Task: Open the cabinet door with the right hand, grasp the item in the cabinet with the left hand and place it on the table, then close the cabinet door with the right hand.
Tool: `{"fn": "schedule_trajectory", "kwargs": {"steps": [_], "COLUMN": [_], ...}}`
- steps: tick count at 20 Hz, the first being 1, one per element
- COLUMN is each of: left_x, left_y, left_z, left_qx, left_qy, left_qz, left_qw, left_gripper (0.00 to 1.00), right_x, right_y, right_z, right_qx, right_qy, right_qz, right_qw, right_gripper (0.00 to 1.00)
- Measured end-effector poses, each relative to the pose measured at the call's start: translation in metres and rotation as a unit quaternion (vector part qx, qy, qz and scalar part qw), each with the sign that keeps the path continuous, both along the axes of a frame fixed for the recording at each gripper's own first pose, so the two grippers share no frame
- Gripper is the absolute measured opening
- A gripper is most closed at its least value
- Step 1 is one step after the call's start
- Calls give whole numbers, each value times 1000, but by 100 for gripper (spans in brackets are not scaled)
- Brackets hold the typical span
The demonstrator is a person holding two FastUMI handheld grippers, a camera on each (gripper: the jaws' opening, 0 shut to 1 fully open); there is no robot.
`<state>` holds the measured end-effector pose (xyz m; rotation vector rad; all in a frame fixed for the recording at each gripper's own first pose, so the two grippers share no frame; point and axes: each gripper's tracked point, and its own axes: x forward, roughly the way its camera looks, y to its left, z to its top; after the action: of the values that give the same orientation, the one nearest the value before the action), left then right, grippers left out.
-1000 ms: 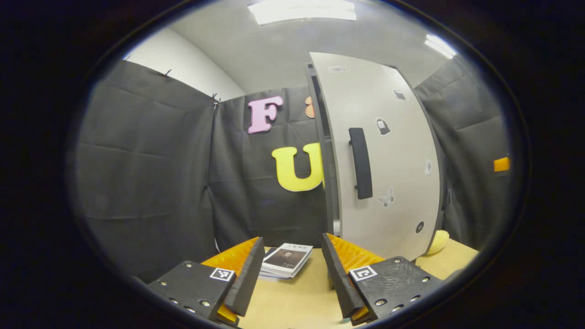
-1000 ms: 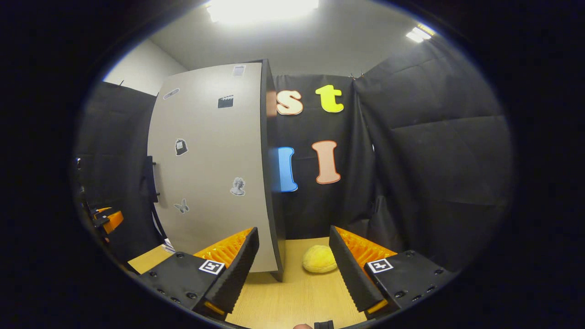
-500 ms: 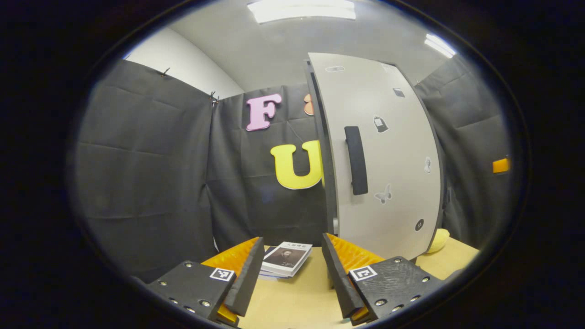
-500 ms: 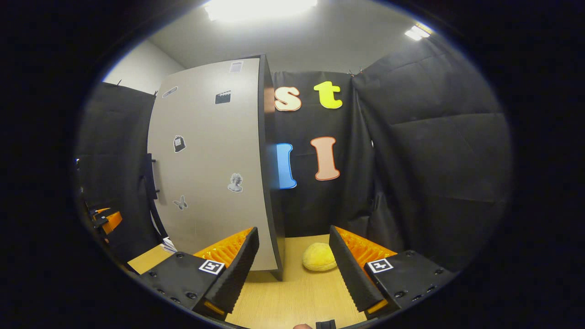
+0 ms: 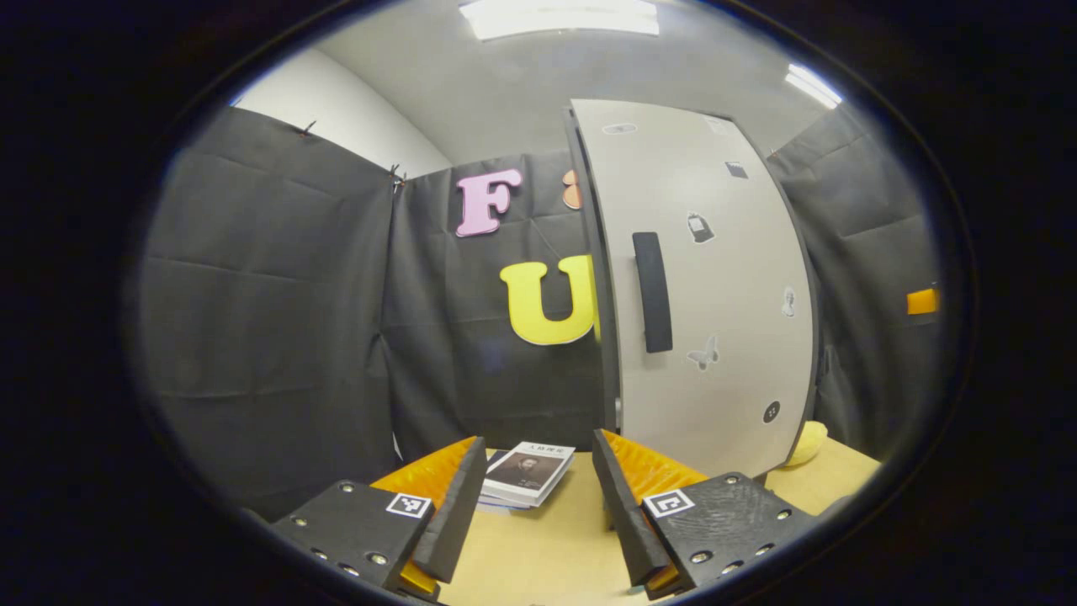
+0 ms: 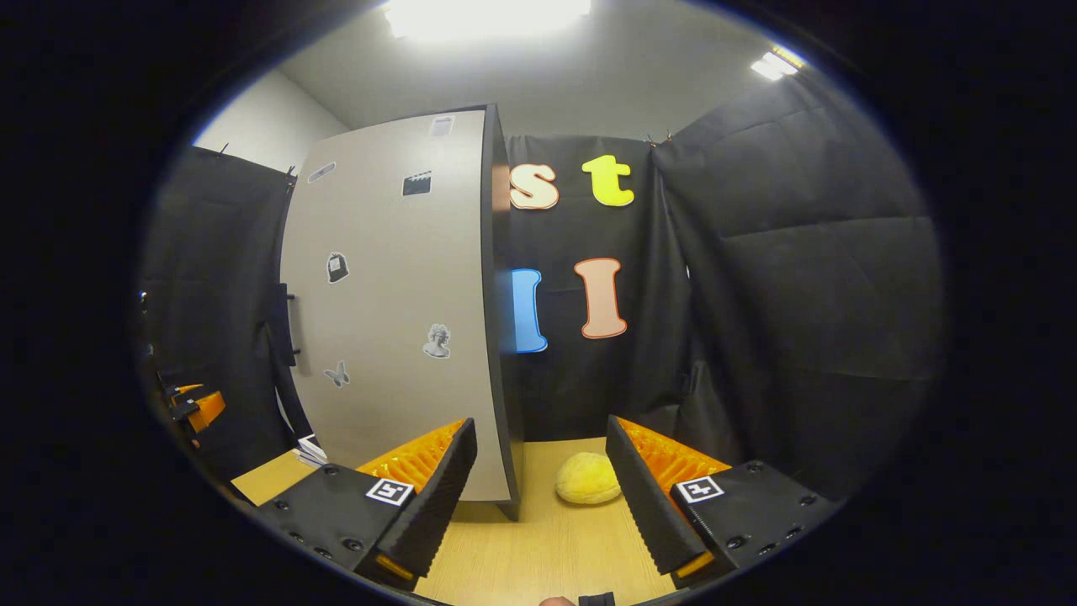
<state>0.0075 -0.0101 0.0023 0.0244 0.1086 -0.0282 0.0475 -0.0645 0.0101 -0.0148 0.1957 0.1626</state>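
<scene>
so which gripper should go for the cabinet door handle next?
Left gripper looks better placed: the handle sits just above it. From the right gripper the handle lies far off to the side. Both are open, but the task gives the door to the right.

Stack of books [image 5: 526,476] lying flat, yellow plush lump [image 6: 588,490] beside it, ceiling light panels [image 5: 559,17]

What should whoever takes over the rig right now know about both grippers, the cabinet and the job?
Left gripper: open, empty, above the table near the books.
Right gripper: open, empty, in front of the cabinet's right edge; a yellow soft item lies on the table beyond it.
Cabinet door: looks shut; its handle is ungrasped.
Done: cannot tell from this moment.
Left: if the door has not been opened yet, the whole sequence.
</scene>
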Motion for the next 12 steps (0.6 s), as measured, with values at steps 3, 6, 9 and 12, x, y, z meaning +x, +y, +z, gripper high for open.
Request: {"fn": "schedule_trajectory", "kwargs": {"steps": [3, 6, 9, 12], "left_x": [-1, -2, -3, -6], "left_y": [2, 1, 1, 3], "left_z": [1, 2, 6, 4], "left_qx": [0, 1, 4, 6], "left_qy": [0, 0, -6, -7], "left_qz": [2, 1, 1, 1], "left_qw": [1000, 1000, 1000, 1000], "left_gripper": [76, 76, 75, 75], "right_x": [-1, -1, 0, 0], "right_y": [1, 0, 2, 6], "right_z": [2, 3, 4, 7], "right_qx": [1, 4, 11, 8], "right_qy": [-4, -9, -9, -11], "right_qz": [1, -2, -2, 1], "right_qw": [1000, 1000, 1000, 1000], "right_gripper": [98, 98, 97, 97]}}
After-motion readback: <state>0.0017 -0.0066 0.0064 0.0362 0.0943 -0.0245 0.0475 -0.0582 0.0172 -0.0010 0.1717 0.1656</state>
